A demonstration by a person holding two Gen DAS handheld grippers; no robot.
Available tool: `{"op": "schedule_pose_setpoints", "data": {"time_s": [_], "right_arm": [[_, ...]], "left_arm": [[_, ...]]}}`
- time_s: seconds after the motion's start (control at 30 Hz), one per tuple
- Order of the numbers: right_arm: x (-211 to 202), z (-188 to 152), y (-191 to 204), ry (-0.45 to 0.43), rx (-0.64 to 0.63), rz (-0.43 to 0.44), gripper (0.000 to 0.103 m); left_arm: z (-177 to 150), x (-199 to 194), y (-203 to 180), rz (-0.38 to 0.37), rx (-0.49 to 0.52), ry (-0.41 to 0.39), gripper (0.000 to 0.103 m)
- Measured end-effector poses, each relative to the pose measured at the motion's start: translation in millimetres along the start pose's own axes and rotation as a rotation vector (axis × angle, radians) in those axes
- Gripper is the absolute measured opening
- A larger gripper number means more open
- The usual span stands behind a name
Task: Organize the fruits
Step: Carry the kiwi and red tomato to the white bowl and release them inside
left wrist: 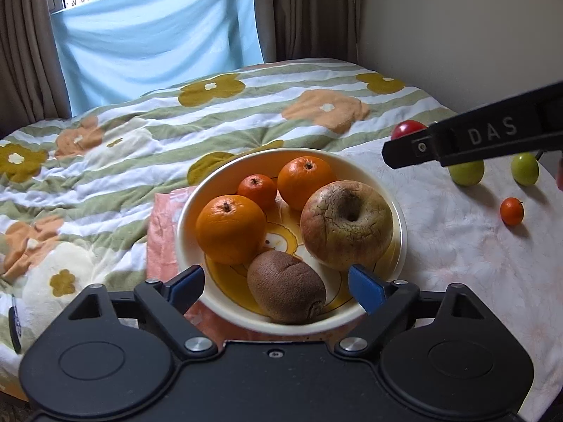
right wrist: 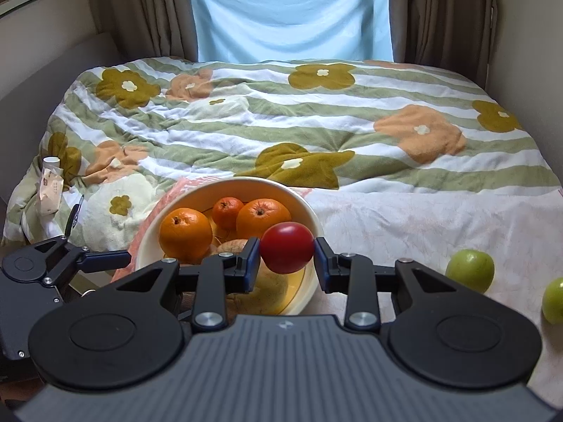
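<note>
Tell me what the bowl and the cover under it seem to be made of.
Bowl: looks like glazed ceramic, a glossy cream rim with a printed yellow inside; could be melamine. Cover: soft woven cloth, matte white with a faint floral print, wrinkled.

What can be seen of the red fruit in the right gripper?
The red fruit is round, smooth and glossy, deep red, likely a tomato, though no stem shows. The right gripper is shut on it, one blue pad pressing each side. It hangs in the air over the near rim of the bowl, touching nothing else. From the left wrist view only its top shows behind the gripper finger.
</note>
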State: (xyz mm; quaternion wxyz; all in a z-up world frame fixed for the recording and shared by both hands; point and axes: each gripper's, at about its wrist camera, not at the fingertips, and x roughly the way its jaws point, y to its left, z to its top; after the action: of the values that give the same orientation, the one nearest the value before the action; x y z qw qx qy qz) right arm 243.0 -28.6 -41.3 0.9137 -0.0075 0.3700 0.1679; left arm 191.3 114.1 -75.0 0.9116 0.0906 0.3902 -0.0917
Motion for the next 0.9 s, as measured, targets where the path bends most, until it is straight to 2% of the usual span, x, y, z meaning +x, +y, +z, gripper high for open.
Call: {"op": "schedule_pose_setpoints", "data": {"time_s": [0.37,0.67,0.9], "right_arm": [[9,10,46,0.01,-0.106,0.126,0.048],[41,6,77,0.07,-0.139,0.222,0.048],[58,1,88,0.099,-0.138,0.246,0.048]], "left_arm": [[-17,-48,19,0.093,-0.077,-0.054,0.092],[-31,-54,33,0.126,-0.119,-0.043,0.092],[-37,-51,36,0.118,-0.124,-0.031,0.092]]}}
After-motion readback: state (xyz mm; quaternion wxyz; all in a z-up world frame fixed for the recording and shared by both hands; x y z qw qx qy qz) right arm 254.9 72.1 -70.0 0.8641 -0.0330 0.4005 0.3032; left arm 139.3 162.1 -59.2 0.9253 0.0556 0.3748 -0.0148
